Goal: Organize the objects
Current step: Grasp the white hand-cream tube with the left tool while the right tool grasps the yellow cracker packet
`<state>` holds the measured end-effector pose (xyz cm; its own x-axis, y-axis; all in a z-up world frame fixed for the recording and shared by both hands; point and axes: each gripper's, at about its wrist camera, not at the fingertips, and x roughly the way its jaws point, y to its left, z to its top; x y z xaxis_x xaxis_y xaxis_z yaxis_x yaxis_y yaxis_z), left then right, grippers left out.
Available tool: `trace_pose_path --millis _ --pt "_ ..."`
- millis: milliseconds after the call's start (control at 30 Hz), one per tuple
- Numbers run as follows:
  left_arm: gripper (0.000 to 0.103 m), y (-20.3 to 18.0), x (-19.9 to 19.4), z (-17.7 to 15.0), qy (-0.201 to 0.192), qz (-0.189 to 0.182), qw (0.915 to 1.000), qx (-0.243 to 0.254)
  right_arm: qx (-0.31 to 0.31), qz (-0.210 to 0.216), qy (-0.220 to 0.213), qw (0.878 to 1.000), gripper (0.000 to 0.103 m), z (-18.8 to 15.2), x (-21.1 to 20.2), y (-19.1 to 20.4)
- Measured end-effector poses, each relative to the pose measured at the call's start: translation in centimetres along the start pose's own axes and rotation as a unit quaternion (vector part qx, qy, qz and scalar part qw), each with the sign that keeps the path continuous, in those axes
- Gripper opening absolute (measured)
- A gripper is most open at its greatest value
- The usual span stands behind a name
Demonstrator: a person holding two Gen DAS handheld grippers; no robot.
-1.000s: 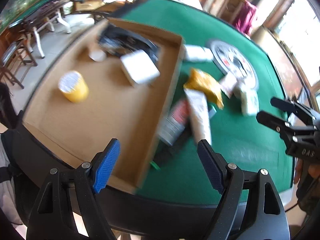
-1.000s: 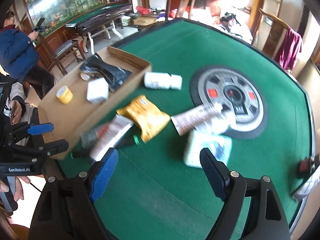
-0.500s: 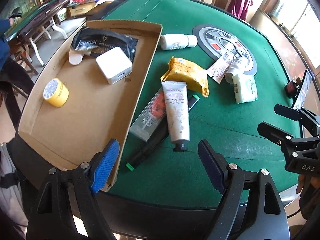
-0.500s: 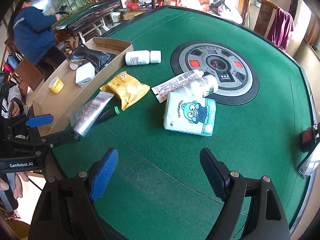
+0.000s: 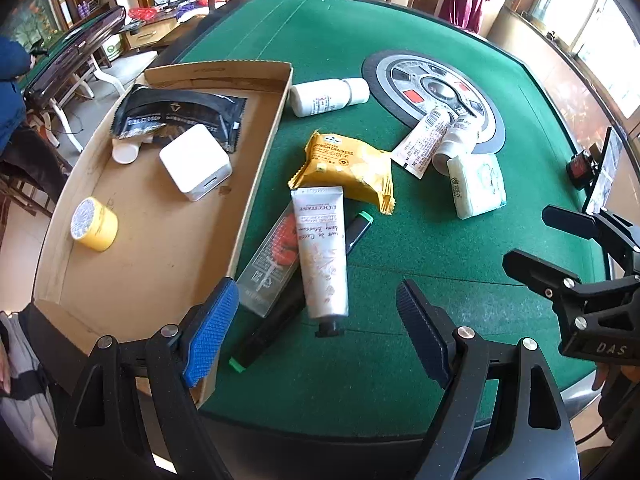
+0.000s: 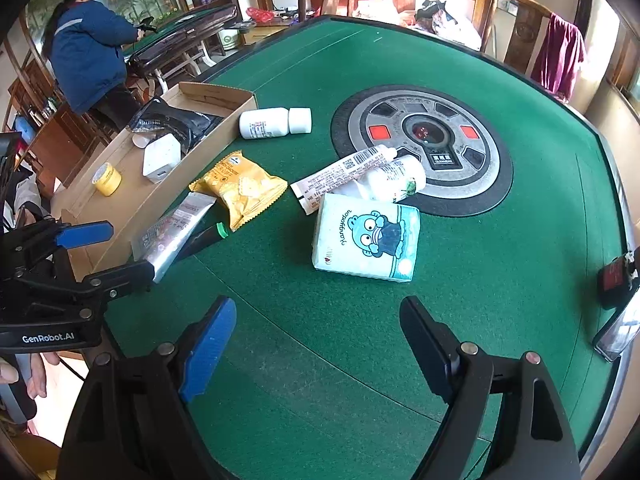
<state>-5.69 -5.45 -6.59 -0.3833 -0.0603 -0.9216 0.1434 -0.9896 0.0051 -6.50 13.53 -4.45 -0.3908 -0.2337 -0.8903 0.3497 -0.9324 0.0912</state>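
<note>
Beside the cardboard tray, a white hand-cream tube lies across a clear tube. Left gripper hovers over both, jaws apart, empty. Right gripper, farther from the tray, is also spread and empty.

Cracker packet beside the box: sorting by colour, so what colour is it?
Yellow, with dark print; the cracker packet shows best in the left wrist view.

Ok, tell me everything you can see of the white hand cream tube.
The hand cream tube is white soft plastic with printed script and a small black cap at its near end. It lies flat on the green felt, outside the cardboard tray, across a clear red-printed packet and a black marker, its crimped end against the yellow cracker pack.
</note>
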Motion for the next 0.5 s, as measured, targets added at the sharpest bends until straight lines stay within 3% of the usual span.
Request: trace_pose_path --millis 300,367,433,500 --pt "0.08 -0.6 2.1 1.2 0.009 -0.003 0.9999 0.013 0.009 -0.005 0.007 1.0 0.084 -0.2 0.1 -0.5" --pt "0.072 -0.7 2.8 1.4 0.016 -0.008 0.9997 0.015 0.012 -0.006 0.006 1.0 0.084 -0.2 0.1 -0.6" --pt "0.053 -0.8 3.6 1.5 0.029 -0.017 0.9994 0.012 0.018 -0.007 0.004 1.0 0.084 -0.2 0.0 -0.7" --pt "0.051 -0.7 3.9 1.4 0.025 -0.015 0.9995 0.012 0.026 -0.006 0.004 1.0 0.084 -0.3 0.0 -0.9"
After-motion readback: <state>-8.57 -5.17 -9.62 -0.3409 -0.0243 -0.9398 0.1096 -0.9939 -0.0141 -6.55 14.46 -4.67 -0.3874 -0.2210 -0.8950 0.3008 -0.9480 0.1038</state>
